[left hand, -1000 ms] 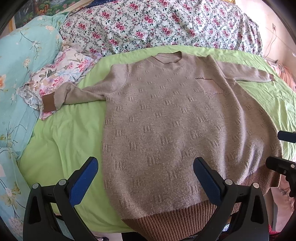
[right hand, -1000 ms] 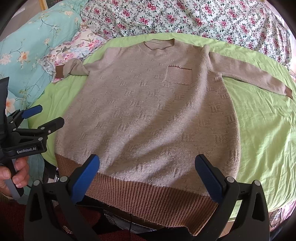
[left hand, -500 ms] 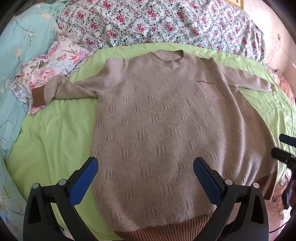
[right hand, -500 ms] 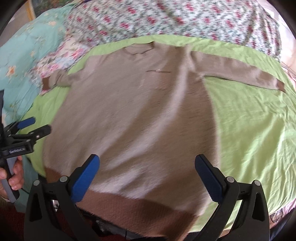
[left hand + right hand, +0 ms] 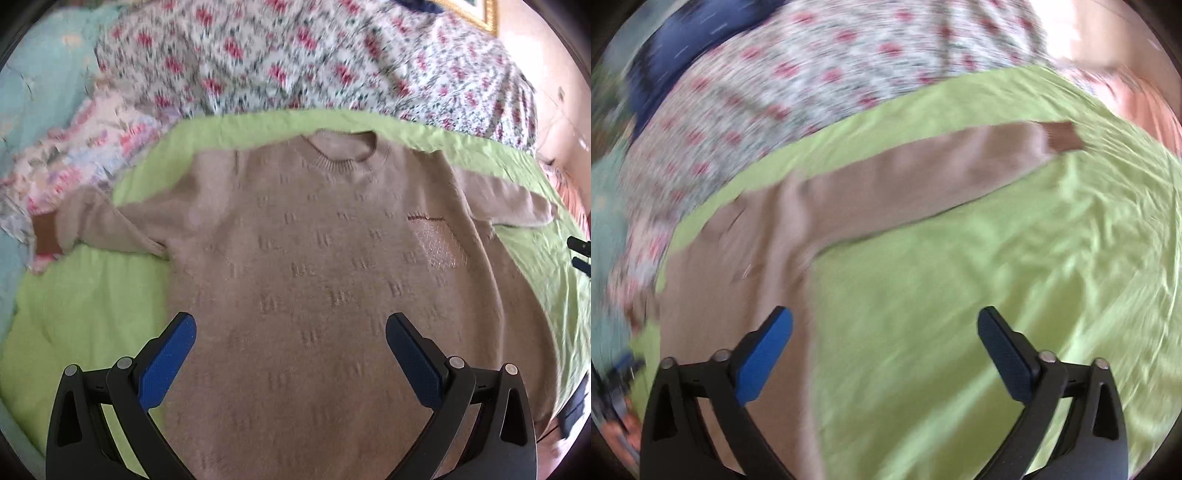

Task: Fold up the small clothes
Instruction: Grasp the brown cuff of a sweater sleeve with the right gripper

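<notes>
The left gripper (image 5: 291,328) hovers over the sweater's (image 5: 332,295) body, fingers (image 5: 168,360) spread apart and holding nothing. The right gripper (image 5: 884,325) hangs above the green sheet (image 5: 960,332), fingers apart and empty, the sweater's edge under its left finger and one sleeve (image 5: 923,173) stretched ahead. Floral bedding (image 5: 295,59) lies beyond the collar.

Bright daylight, soft with faint shadows. The left wrist view is mildly blurred, worst on the floral quilt (image 5: 295,55). The right wrist view is heavily smeared; the green sheet (image 5: 997,295) shows glare at right. Fisheye bends edges; corners black.
</notes>
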